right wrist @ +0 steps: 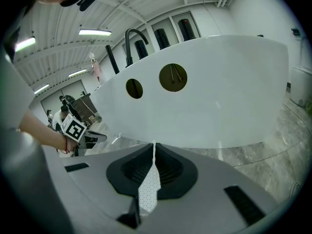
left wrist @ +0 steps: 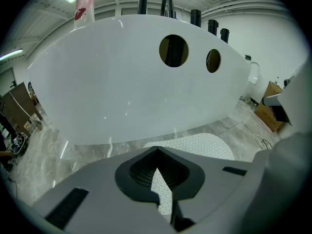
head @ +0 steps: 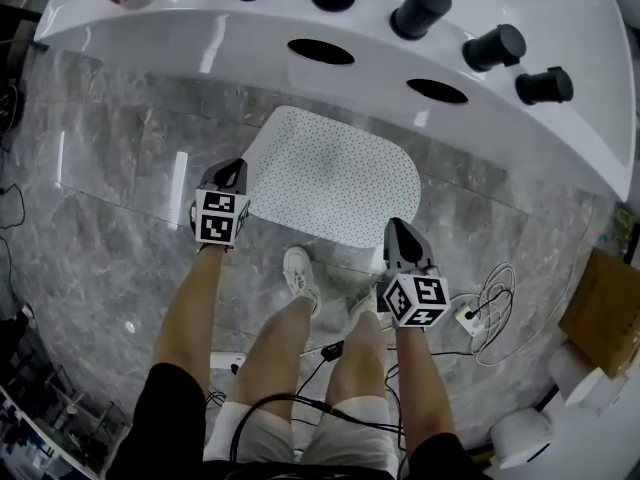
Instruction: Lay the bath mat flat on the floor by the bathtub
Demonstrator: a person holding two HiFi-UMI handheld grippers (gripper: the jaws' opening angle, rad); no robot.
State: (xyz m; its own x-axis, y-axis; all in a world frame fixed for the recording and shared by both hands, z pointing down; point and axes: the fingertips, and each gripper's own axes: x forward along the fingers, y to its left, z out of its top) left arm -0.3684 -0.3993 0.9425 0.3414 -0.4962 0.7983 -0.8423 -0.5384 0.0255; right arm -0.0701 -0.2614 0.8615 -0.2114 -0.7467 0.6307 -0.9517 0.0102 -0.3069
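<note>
The white dotted bath mat (head: 335, 173) lies spread on the grey marble floor against the side of the white bathtub (head: 380, 33). At the mat's left edge, my left gripper (head: 237, 168) has its jaws closed on the mat; dotted fabric (left wrist: 163, 189) fills the wedge behind the tips (left wrist: 157, 150). My right gripper (head: 395, 226) is at the mat's near right edge and is shut on it, with a strip of mat (right wrist: 148, 186) running up between the jaws to the tips (right wrist: 154, 145). The tub wall (left wrist: 122, 82) (right wrist: 209, 91) rises just ahead in both gripper views.
My legs and white shoes (head: 298, 273) stand just behind the mat. Coiled cables and a white plug (head: 485, 318) lie on the floor to the right, beside a cardboard box (head: 605, 313). Black fittings (head: 420, 8) stick up from the tub rim.
</note>
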